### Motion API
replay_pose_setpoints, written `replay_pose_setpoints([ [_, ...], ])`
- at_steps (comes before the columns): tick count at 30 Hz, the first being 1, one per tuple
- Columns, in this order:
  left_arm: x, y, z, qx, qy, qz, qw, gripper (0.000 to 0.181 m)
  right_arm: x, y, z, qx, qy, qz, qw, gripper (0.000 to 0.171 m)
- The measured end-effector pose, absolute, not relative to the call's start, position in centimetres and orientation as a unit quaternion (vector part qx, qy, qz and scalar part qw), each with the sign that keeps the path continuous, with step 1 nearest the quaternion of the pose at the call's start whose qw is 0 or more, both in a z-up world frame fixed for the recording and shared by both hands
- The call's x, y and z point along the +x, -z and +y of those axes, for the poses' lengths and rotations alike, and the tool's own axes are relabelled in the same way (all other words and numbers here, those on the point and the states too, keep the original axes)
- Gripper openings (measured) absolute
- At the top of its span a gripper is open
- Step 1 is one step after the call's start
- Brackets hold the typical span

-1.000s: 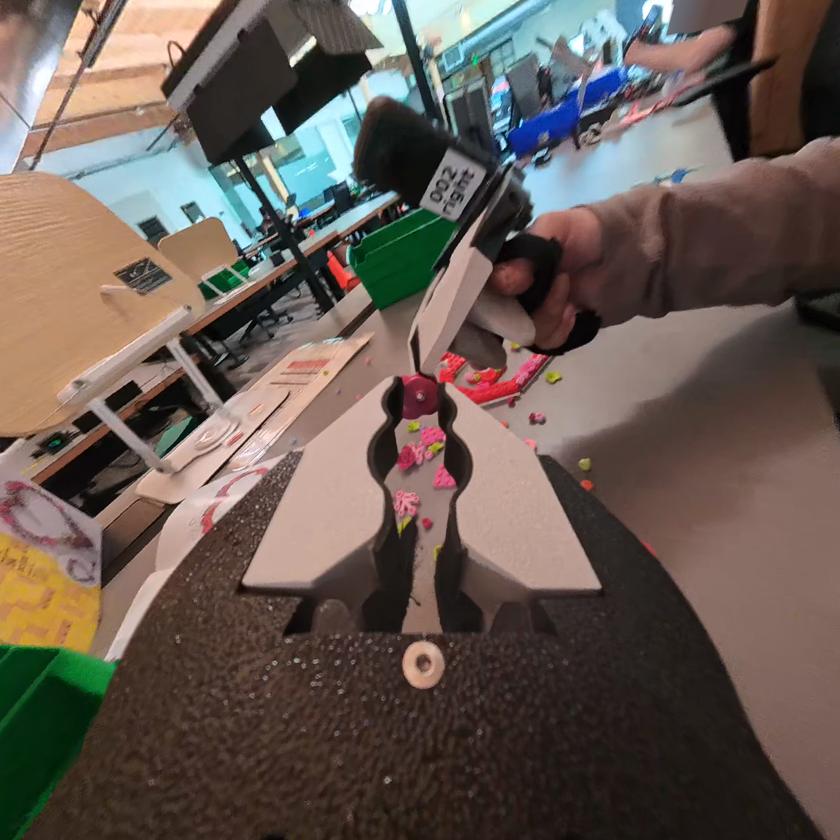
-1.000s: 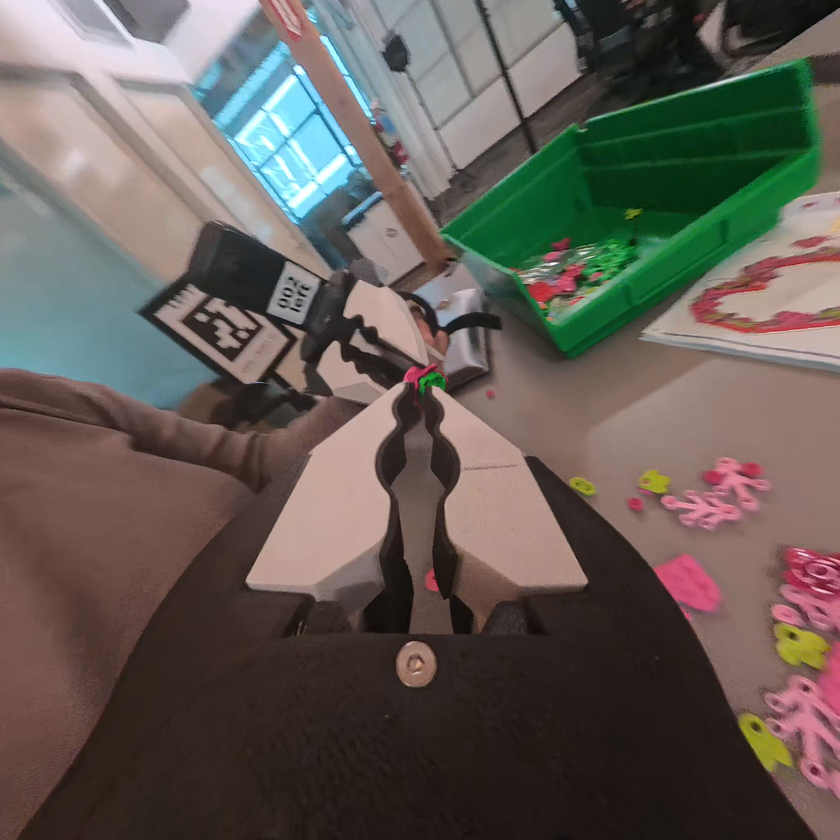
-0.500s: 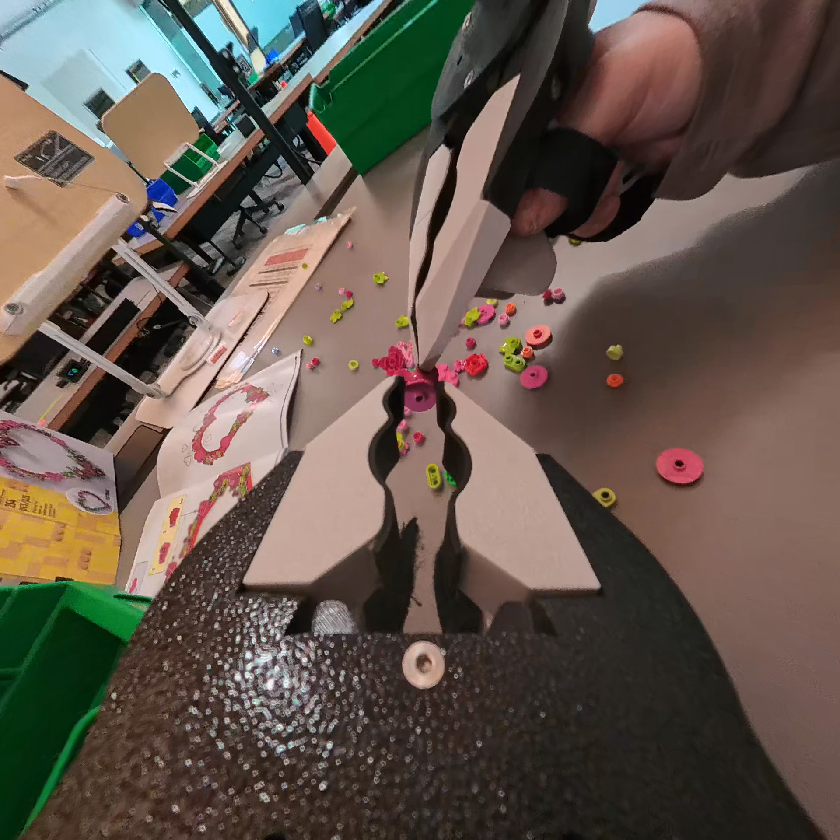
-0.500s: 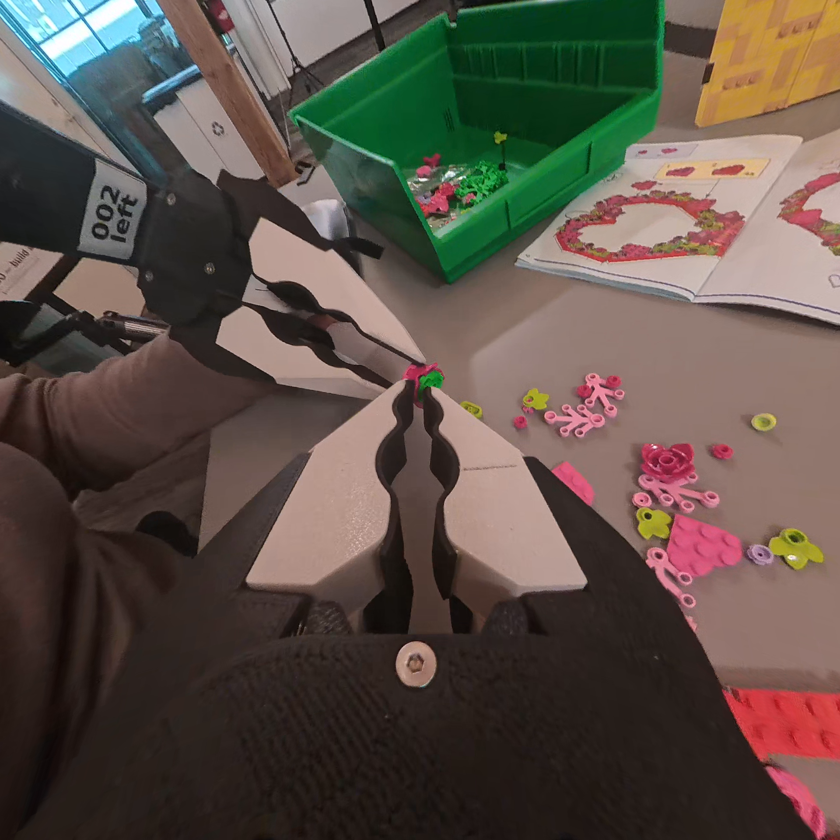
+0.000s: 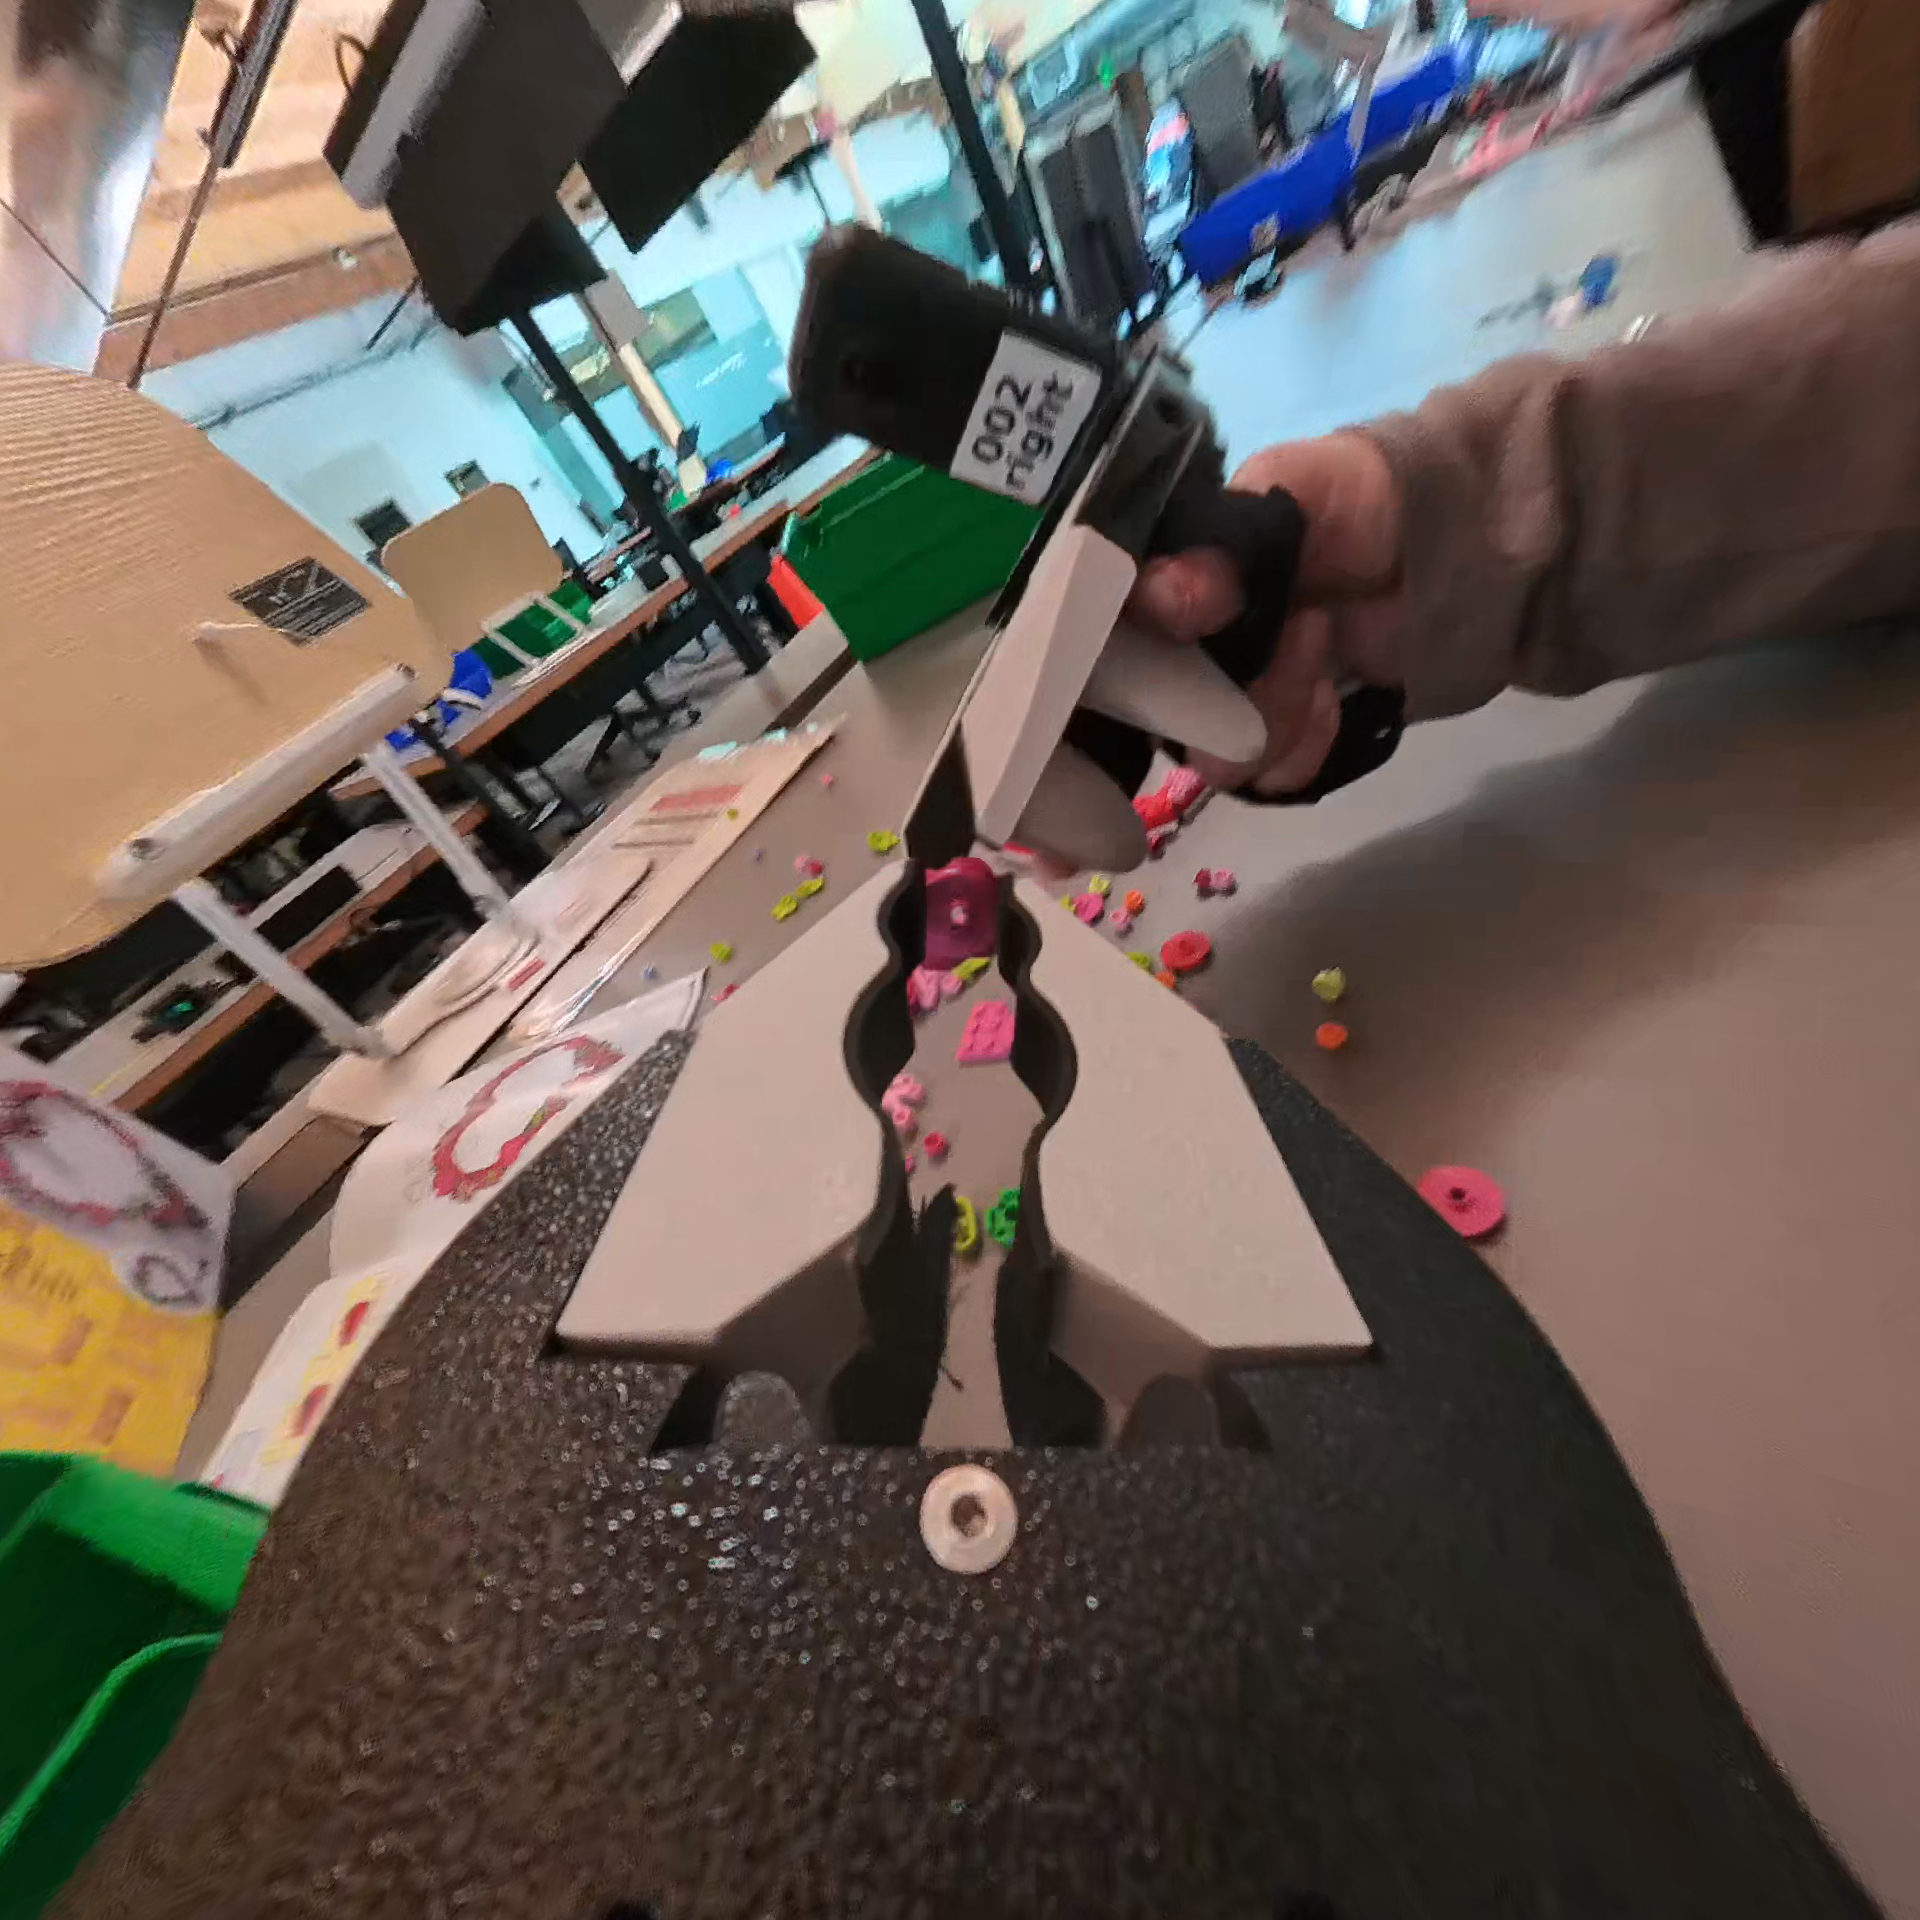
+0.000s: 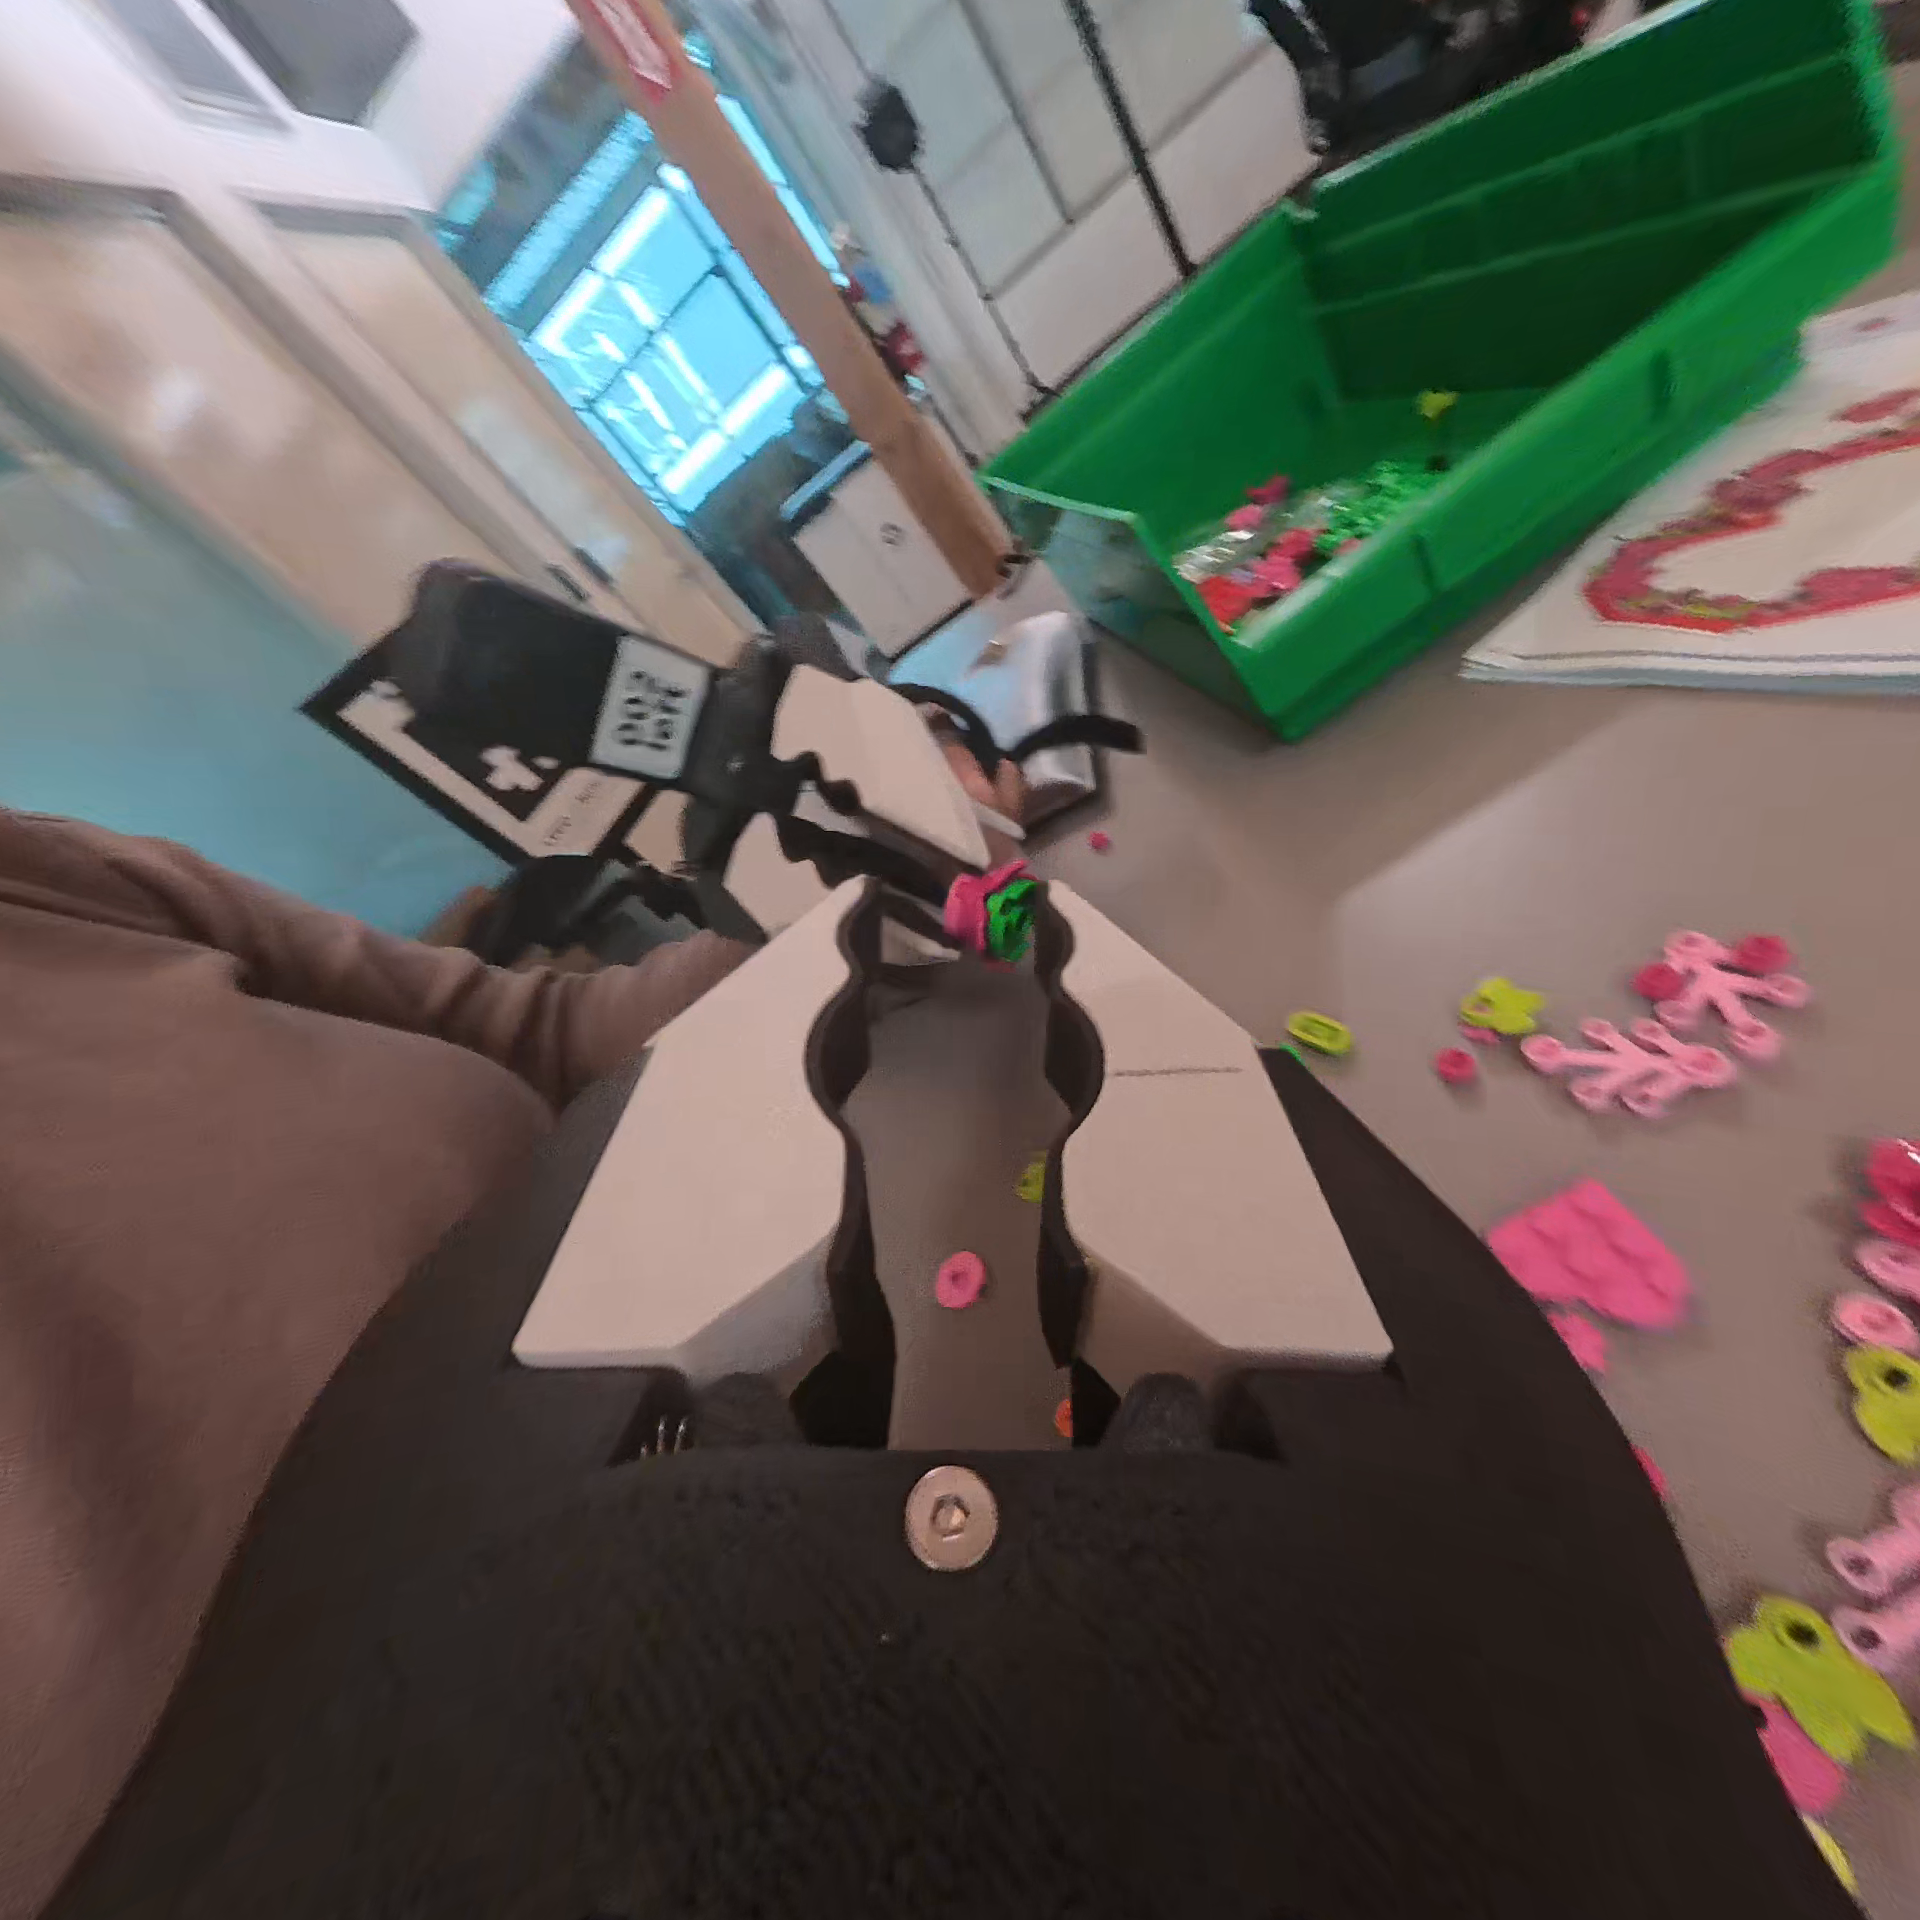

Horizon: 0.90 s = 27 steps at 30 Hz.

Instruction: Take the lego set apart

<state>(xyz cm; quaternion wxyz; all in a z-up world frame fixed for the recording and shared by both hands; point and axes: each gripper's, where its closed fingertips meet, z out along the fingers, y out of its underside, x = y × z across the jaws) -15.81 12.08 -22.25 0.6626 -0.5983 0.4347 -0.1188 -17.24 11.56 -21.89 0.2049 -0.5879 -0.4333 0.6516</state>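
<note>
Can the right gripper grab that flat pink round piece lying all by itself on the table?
Probably not right now: the right gripper is shut on the pink-and-green piece. The flat pink disc itself lies uncovered.

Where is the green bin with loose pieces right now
In the right wrist view, the green bin sits upper right on the table, beside the open instruction booklet.

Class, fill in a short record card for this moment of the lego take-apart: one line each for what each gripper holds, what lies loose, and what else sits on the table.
left gripper: shut on the magenta round piece
right gripper: shut on the green piece, joined to the magenta one
piece status: held up off the grey table, both grippers' tips meeting at it
loose pieces: pink, lime and magenta bits scattered on the table
green bin: more pieces inside
instruction booklet: open, beside the bin
</note>
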Motion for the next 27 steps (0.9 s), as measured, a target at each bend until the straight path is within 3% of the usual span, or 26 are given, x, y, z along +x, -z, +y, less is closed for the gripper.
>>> replay_pose_setpoints([
  [3, -15.6, 20.6, 10.8, -0.573, 0.241, 0.405, 0.670, 0.010, -16.5, 20.8, 11.1, -0.545, -0.685, -0.443, 0.193, 0.046],
  [8, -15.2, 18.4, 9.0, -0.513, 0.353, 0.398, 0.674, 0.009, -16.0, 20.0, 10.3, -0.519, -0.733, -0.429, 0.102, 0.041],
  [16, -15.3, 18.4, 9.4, -0.500, 0.343, 0.407, 0.683, 0.000, -15.6, 19.1, 9.0, -0.479, -0.791, -0.379, -0.037, 0.042],
  [18, -15.4, 18.6, 9.7, -0.507, 0.339, 0.406, 0.681, 0.000, -15.8, 19.4, 9.1, -0.483, -0.787, -0.382, -0.032, 0.033],
  [21, -15.6, 20.0, 11.0, -0.542, 0.297, 0.417, 0.667, 0.000, -16.7, 20.7, 11.2, -0.531, -0.754, -0.383, 0.039, 0.026],
  [24, -17.4, 22.7, 14.6, -0.629, 0.211, 0.382, 0.644, 0.000, -17.3, 24.1, 15.9, -0.625, -0.598, -0.440, 0.239, 0.029],
  [27, -20.5, 24.5, 17.7, -0.685, 0.082, 0.313, 0.652, 0.000, -16.6, 23.0, 18.6, -0.605, -0.475, -0.467, 0.437, 0.032],
])
